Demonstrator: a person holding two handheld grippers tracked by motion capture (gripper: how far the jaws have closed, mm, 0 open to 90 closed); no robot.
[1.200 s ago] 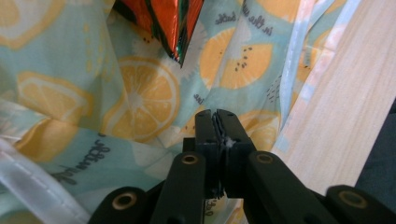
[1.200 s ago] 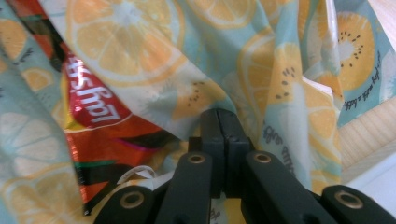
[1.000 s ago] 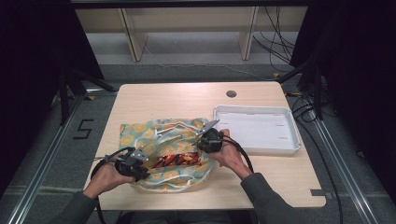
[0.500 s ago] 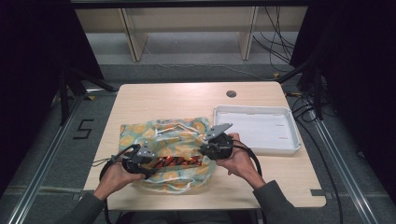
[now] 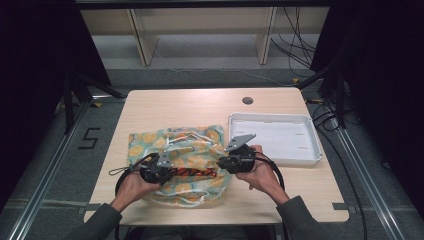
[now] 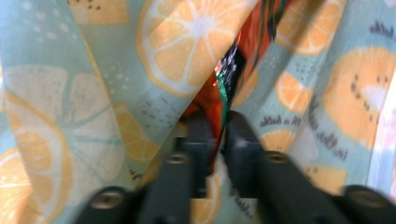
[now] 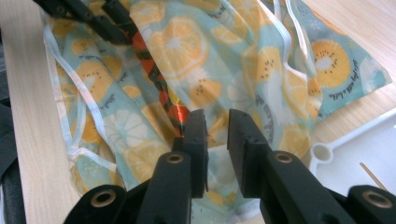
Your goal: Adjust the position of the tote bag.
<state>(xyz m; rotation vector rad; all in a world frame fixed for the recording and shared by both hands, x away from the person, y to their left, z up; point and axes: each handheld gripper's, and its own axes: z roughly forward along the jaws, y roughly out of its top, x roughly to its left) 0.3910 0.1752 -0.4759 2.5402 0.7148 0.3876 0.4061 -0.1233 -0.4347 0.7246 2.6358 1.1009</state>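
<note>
Wooden counter (image 5: 190,102) stands on a grey floor, with dark curtains at both sides. On the counter lies a bag (image 5: 187,150) of light blue cloth with orange slices printed on it. Just right of the bag sits a white tray (image 5: 300,157). The left claw (image 5: 167,172) is at the bag's near left part and the right claw (image 5: 225,162) at its near right edge, both held by hands coming from below. Between them, in the bag's opening, an orange packet (image 5: 197,172) shows.

From the left gripper view, the bag (image 6: 93,93) covers the whole background. The left claw (image 6: 220,135) has just been closing, and its jaws are clamped on the edge of the packet (image 6: 210,98), which comes out of a fold in the bag.

From the right gripper view, the bag (image 7: 233,70) lies spread on the counter (image 7: 28,116), with its white cord (image 7: 74,140) at the left border. The right claw (image 7: 217,130) has just been opening; its jaws stand a little apart over the bag's cloth, and I cannot tell whether they pinch it. The packet (image 7: 159,88) runs from these jaws toward the left claw (image 7: 119,32), far up. The tray (image 7: 369,154) is right of the bag.
</note>
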